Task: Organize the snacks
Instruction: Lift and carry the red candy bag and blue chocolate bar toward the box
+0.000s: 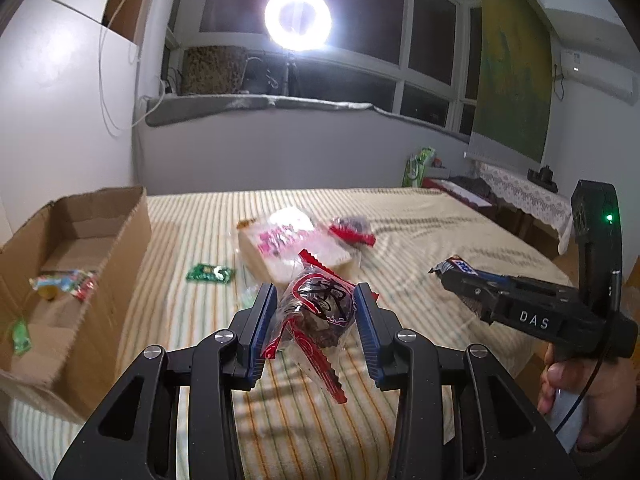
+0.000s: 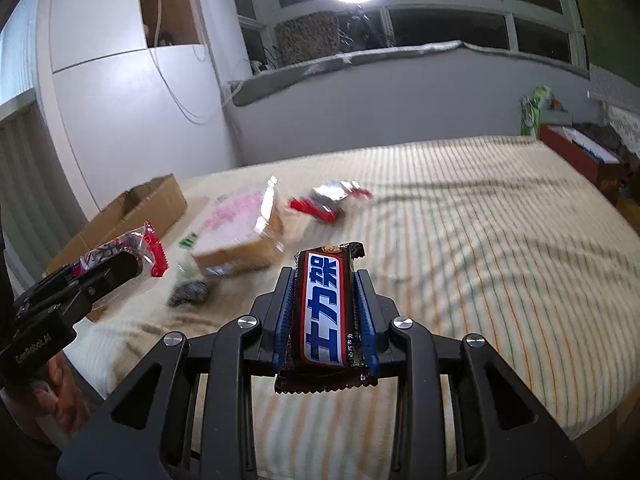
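Observation:
My left gripper (image 1: 316, 304) is shut on a clear red-edged snack packet (image 1: 316, 316) with dark contents, held above the striped bed. It also shows in the right wrist view (image 2: 120, 252) at the left. My right gripper (image 2: 325, 280) is shut on a brown chocolate bar (image 2: 325, 312) with a blue-on-white label; it shows in the left wrist view (image 1: 460, 270) at the right. An open cardboard box (image 1: 76, 240) stands at the bed's left and holds a few colourful wrappers (image 1: 64, 284). On the bed lie a bread pack (image 1: 288, 248), a red packet (image 1: 352, 230) and a green sachet (image 1: 210, 273).
The striped bedspread (image 2: 480, 260) fills the middle and right. A small dark packet (image 2: 188, 292) lies near the front left. A ring light (image 1: 298, 18) stands by the window. A table with a lace cloth (image 1: 524, 196) and boxes stand to the right of the bed.

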A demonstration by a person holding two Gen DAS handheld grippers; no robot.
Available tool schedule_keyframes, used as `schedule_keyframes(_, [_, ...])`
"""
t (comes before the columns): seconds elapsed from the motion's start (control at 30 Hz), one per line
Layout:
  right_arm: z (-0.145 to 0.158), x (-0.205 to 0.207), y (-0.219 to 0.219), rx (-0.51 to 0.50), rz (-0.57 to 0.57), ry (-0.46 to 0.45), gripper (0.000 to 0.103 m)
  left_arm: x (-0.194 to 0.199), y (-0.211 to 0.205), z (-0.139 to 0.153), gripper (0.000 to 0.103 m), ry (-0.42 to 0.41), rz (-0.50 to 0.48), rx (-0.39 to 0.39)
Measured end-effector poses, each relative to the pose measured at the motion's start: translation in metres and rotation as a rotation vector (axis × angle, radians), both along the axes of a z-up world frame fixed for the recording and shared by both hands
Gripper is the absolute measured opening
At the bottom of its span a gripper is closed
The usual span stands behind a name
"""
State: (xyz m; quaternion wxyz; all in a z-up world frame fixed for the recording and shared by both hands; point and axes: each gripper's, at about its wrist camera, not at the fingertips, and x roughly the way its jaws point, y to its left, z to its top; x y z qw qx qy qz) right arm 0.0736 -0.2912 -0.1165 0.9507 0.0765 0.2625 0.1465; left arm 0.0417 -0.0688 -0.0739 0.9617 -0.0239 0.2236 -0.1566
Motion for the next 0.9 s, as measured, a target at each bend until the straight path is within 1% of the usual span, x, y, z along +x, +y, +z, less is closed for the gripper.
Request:
schedule_keyframes(0.07, [0.018, -0.004, 0.007, -0.013, 0.010, -0.036, 0.030, -0.003, 0.003, 0.008, 0.038, -0.016, 0.008, -0.011])
schedule_keyframes(0.17, [0.050, -0.013, 0.019, -0.033, 0.015, -0.101, 0.030, -0.007, 0.009, 0.028, 0.038, -0.061, 0.023, -0.023])
schedule_keyframes(0.27, [0.081, -0.025, 0.028, -0.053, 0.014, -0.166, 0.030, -0.011, 0.016, 0.056, 0.038, -0.111, 0.039, -0.004])
schedule_keyframes(0.37, [0.100, -0.034, 0.039, -0.075, 0.015, -0.206, 0.030, -0.016, 0.028, 0.081, 0.038, -0.150, 0.073, -0.001])
schedule_keyframes(0.47, [0.108, -0.040, 0.048, -0.088, 0.020, -0.218, 0.030, -0.022, 0.041, 0.093, 0.038, -0.162, 0.095, -0.017])
schedule_keyframes(0.53, [0.109, -0.040, 0.053, -0.092, 0.023, -0.219, 0.030, -0.024, 0.047, 0.096, 0.038, -0.170, 0.102, -0.024])
schedule_keyframes(0.77, [0.108, -0.034, 0.058, -0.095, 0.036, -0.210, 0.030, -0.021, 0.052, 0.092, 0.038, -0.162, 0.114, -0.025])
schedule_keyframes(0.9, [0.106, -0.031, 0.070, -0.107, 0.046, -0.201, 0.030, -0.023, 0.053, 0.092, 0.038, -0.160, 0.114, -0.032])
